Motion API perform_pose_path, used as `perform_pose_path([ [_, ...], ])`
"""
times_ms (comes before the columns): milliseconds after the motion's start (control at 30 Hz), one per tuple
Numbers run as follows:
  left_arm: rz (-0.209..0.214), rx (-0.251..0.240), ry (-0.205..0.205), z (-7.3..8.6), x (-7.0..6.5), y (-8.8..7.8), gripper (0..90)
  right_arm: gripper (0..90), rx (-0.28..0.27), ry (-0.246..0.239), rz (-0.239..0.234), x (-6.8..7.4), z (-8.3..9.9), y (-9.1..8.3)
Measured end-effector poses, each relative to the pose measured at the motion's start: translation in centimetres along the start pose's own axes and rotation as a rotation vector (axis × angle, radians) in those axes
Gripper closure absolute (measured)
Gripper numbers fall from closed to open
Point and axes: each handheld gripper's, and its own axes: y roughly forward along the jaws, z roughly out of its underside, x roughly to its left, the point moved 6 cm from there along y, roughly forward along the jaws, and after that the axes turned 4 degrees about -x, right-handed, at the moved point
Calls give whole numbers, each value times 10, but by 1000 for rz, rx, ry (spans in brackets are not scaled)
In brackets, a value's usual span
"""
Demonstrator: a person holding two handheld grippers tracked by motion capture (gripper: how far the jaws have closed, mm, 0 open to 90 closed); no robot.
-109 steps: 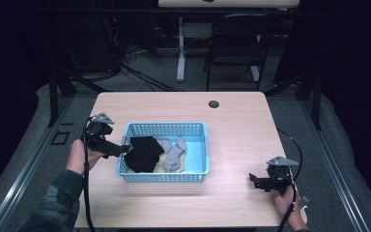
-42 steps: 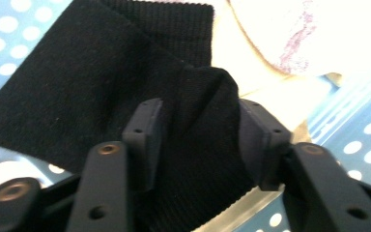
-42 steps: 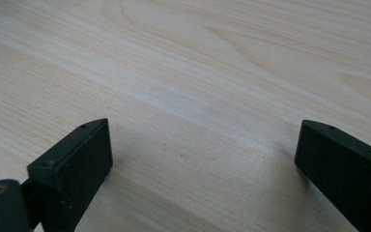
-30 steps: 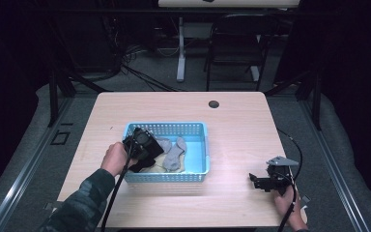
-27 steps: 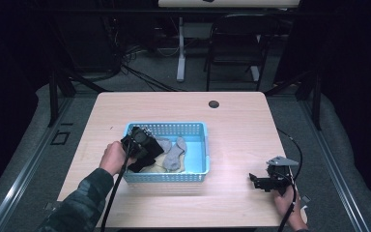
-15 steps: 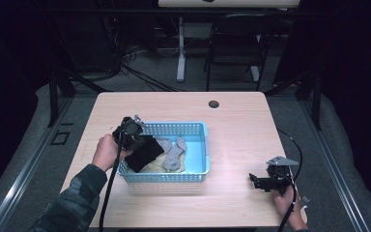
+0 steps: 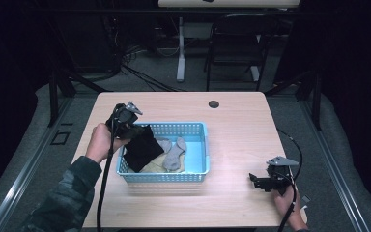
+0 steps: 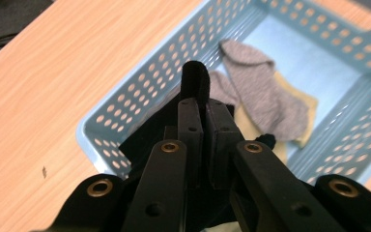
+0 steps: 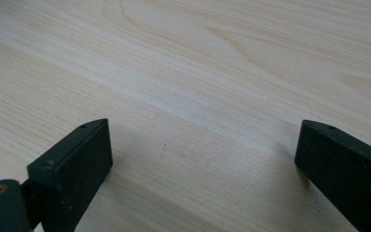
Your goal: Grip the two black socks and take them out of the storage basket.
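Above the blue basket's (image 7: pixel 195 166) left end, the left gripper (image 7: pixel 134 129) pinches a black cloth (image 7: pixel 143 148) that hangs into it beside a grey sock (image 7: pixel 175 153). Near the tabletop's (image 7: pixel 236 125) right front corner, the right gripper (image 7: pixel 257 181) rests, jaws wide.

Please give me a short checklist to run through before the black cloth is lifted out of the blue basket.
1. Left gripper shut on the black cloth: ok, a fold sticks up between the pads.
2. Cloth free of the basket: not ok, its lower part hangs inside.
3. Grey sock clear of the cloth: cannot tell, they overlap near the jaws.
4. Yellow cloth left behind: ok, it lies flat on the basket floor.
5. Right gripper out of the way: ok, open over bare table.
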Motion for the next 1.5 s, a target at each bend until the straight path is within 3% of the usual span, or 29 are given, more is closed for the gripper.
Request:
perform_pose_path([
  [467, -3, -46, 29, -30, 2, -24, 865, 56, 1, -2, 3, 0, 0, 0],
  [900, -68, -114, 36, -51, 17, -65, 865, 56, 0, -1, 1, 0, 0, 0],
  [1200, -124, -130, 24, -51, 33, -84, 865, 56, 8, -10, 3, -1, 0, 0],
  [1500, -175, -148, -39, -36, 60, -106, 865, 56, 8, -10, 4, -1, 0, 0],
])
